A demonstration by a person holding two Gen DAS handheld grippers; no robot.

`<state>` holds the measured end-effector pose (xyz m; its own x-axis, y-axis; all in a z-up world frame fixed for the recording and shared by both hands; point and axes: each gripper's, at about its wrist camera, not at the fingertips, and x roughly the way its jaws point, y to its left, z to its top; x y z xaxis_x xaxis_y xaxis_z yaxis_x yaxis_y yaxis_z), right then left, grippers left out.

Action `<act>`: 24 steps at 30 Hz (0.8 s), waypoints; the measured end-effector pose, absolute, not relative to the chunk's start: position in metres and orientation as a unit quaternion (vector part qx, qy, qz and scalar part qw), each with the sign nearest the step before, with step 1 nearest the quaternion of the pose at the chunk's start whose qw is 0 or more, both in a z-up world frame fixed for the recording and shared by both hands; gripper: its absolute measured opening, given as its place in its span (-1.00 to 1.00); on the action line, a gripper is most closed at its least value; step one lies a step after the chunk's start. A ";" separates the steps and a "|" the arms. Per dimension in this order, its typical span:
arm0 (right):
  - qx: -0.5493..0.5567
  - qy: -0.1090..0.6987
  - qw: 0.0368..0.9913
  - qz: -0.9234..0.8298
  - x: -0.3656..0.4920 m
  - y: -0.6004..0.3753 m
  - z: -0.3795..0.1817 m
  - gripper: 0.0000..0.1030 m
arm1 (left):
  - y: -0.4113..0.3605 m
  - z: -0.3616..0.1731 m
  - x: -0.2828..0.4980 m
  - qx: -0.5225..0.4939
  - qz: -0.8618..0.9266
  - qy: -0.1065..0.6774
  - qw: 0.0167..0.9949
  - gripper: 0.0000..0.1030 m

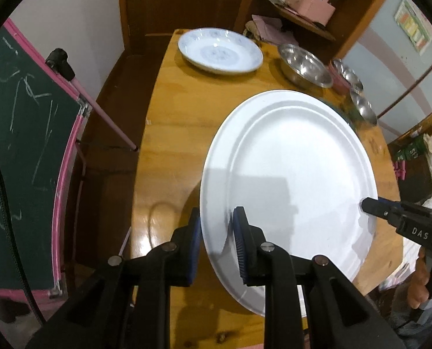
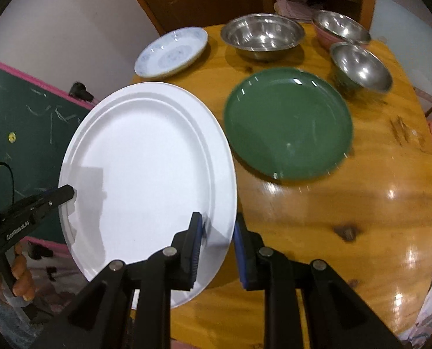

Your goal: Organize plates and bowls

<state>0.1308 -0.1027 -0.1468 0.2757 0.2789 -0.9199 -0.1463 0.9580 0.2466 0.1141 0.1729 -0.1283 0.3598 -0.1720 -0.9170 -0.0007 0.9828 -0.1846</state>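
Note:
A large white plate (image 1: 288,180) is held tilted above the wooden table, gripped on opposite rims by both grippers. My left gripper (image 1: 216,232) is shut on its left rim; it also shows in the right wrist view (image 2: 67,193). My right gripper (image 2: 217,232) is shut on its right rim; its tip shows in the left wrist view (image 1: 367,205). The white plate (image 2: 146,174) fills the left of the right wrist view. A green plate (image 2: 287,122) lies on the table beside it. A blue-patterned plate (image 1: 220,50) (image 2: 172,51) sits at the far edge.
Three steel bowls stand at the back: a large one (image 2: 262,35), one in a pink bowl (image 2: 341,27), and a smaller one (image 2: 361,65). A green chalkboard with pink frame (image 1: 26,145) stands left of the table (image 1: 181,133). A wooden shelf is behind.

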 end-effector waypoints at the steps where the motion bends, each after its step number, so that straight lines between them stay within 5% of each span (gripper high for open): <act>1: 0.052 0.590 0.795 0.131 0.125 -0.103 -0.151 -0.59 | 0.169 -0.133 0.108 -0.075 -0.051 0.565 0.820 -0.61; 24: 0.037 0.626 0.772 0.101 0.089 -0.116 -0.219 -0.59 | 0.152 -0.219 0.084 -0.104 -0.037 0.614 0.781 -0.60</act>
<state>0.0889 -0.1160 -0.2192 0.1949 0.2026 -0.9597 -0.1094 0.9768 0.1840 0.0837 0.1522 -0.2193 0.2427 -0.1848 -0.9523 -0.0697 0.9758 -0.2071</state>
